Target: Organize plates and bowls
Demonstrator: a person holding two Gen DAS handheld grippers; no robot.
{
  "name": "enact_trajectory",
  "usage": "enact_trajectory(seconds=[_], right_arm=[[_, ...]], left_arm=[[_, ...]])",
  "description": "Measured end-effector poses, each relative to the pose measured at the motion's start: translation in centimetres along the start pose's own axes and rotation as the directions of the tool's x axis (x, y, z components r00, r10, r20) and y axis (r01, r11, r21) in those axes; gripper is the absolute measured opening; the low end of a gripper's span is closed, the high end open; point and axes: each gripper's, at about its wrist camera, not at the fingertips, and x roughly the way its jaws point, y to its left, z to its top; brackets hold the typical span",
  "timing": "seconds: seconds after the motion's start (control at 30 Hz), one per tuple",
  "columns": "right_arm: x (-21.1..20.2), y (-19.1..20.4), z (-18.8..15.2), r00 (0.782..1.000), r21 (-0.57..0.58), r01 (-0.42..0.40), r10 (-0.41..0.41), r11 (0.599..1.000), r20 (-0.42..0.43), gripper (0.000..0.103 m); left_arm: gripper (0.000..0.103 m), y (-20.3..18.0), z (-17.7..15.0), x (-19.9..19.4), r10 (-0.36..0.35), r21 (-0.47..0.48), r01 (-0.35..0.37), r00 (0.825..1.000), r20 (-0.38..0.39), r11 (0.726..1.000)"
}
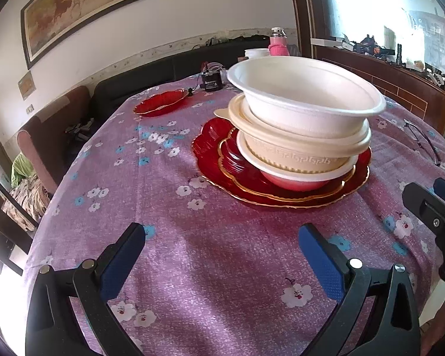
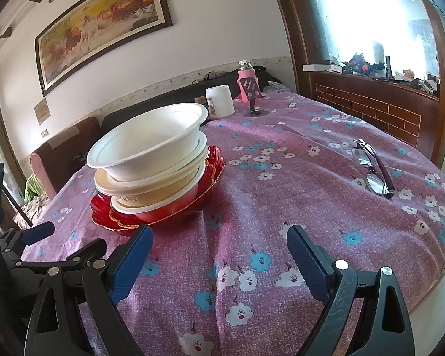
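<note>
I see the round table under its purple flowered tablecloth (image 1: 169,207) filling both views. On it, toward my left side, sits a stack of dishes: a large scalloped red glass plate with a gold rim (image 1: 210,151) at the bottom, a smaller red gold-rimmed plate (image 1: 234,160) nested on that, then a white bowl with a pink base (image 1: 293,179), a cream plastic bowl with an embossed band (image 1: 296,157) inside it, and a wide white foam bowl (image 1: 305,101) on top, tilted. In the right wrist view the same stack (image 2: 151,160) leans toward me.

A second red gold-rimmed plate (image 1: 160,102) lies alone at the far side of the table, well apart from the stack, near a small black device (image 1: 211,82).

My left gripper (image 1: 222,255) hovers over bare cloth short of the stack, jaws spread wide, nothing between them. My right gripper (image 2: 219,255) is likewise spread and empty above the cloth, just beside the stack's near edge.

Farther off stand a white plastic jar (image 2: 221,101), a pink-sleeved flask (image 2: 246,81), and folded eyeglasses (image 2: 373,172) on the cloth to my right.
</note>
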Motion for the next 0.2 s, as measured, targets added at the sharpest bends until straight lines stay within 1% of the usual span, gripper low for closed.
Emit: enact_trajectory(seconds=[0.07,0.1,0.2], right_arm=[[0.02,-0.07,0.02,1.000,0.004,-0.001,0.001,1.000,-0.001,0.094],[0.03,-0.08,0.02,1.000,0.004,0.000,0.000,1.000,-0.001,0.094],[0.11,-0.10,0.04,1.000,0.004,-0.002,0.002,1.000,-0.001,0.094]], left_arm=[[0.103,0.47,0.01,0.02,-0.009,-0.014,0.008,1.000,-0.013,1.000],[0.103,0.73,0.01,0.02,0.000,-0.022,-0.001,1.000,-0.019,1.000],[0.103,1.00,0.10,-0.09,0.016,-0.022,-0.016,1.000,-0.005,1.000]])
